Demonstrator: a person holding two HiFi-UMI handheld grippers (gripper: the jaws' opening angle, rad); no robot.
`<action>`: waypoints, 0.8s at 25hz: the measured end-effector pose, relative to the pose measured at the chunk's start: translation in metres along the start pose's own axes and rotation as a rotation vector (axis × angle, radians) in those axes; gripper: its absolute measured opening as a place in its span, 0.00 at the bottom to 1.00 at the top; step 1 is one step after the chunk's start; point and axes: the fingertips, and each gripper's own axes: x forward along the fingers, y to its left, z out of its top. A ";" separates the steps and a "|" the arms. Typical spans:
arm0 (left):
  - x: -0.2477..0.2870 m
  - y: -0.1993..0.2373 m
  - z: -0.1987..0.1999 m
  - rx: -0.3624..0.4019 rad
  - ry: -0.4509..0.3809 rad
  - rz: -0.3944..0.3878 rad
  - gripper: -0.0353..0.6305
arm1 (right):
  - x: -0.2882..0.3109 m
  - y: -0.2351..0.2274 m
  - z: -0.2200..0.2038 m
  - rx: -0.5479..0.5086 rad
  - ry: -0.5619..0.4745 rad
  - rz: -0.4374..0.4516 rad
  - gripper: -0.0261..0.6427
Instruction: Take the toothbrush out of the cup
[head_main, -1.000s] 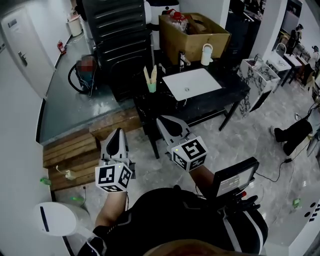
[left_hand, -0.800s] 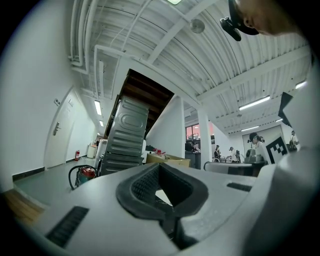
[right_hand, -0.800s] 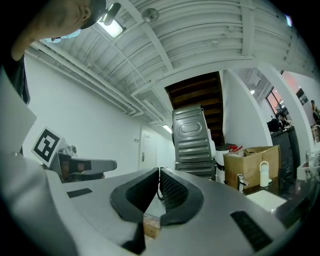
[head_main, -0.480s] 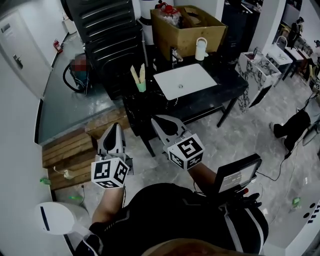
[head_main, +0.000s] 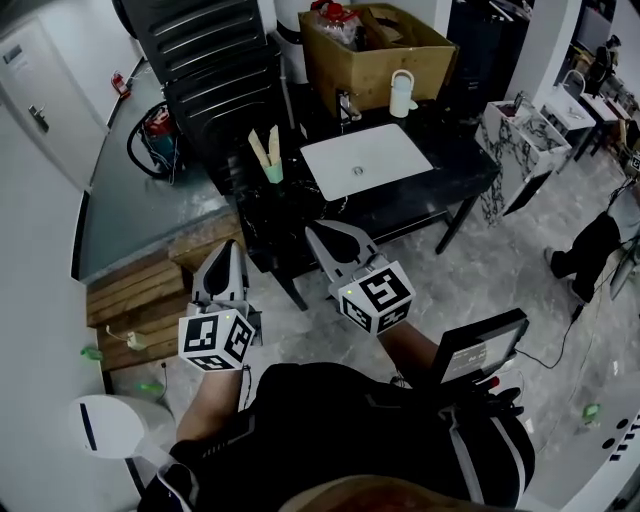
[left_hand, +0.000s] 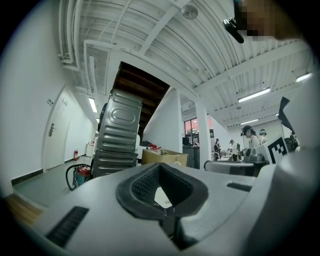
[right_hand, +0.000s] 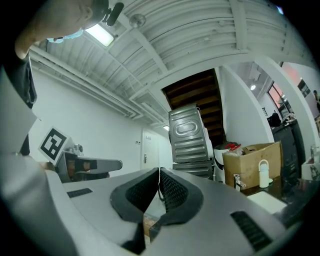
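Observation:
A small green cup (head_main: 273, 173) stands on the black table (head_main: 440, 150), left of the white sink basin (head_main: 365, 160). Two pale toothbrushes (head_main: 266, 148) stick up out of it. In the head view both grippers are held in front of the table's near edge, short of the cup. My left gripper (head_main: 229, 248) is shut and empty, below and left of the cup. My right gripper (head_main: 323, 231) is also shut and empty, below and right of it. Each gripper view shows its jaws closed together, left gripper (left_hand: 159, 166) and right gripper (right_hand: 159, 171), with nothing between them.
A cardboard box (head_main: 375, 40), a white bottle (head_main: 401, 92) and a faucet (head_main: 345, 105) stand at the table's far side. A dark metal stack (head_main: 215, 50) rises behind the cup. Wooden steps (head_main: 140, 300) lie left; a screen on a stand (head_main: 475, 345) is at the right.
Both grippers have moved forward toward the table, still shut. The table and cup now sit closer to them and lower in the head view.

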 end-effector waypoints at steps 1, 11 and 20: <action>0.003 0.000 0.001 0.006 0.002 0.002 0.06 | 0.000 -0.003 0.000 0.001 -0.005 -0.001 0.07; 0.047 0.011 -0.009 -0.035 0.001 -0.068 0.06 | 0.024 -0.035 -0.014 0.001 0.032 -0.053 0.07; 0.106 0.044 -0.011 -0.069 -0.016 -0.121 0.06 | 0.073 -0.068 -0.015 -0.014 0.040 -0.110 0.08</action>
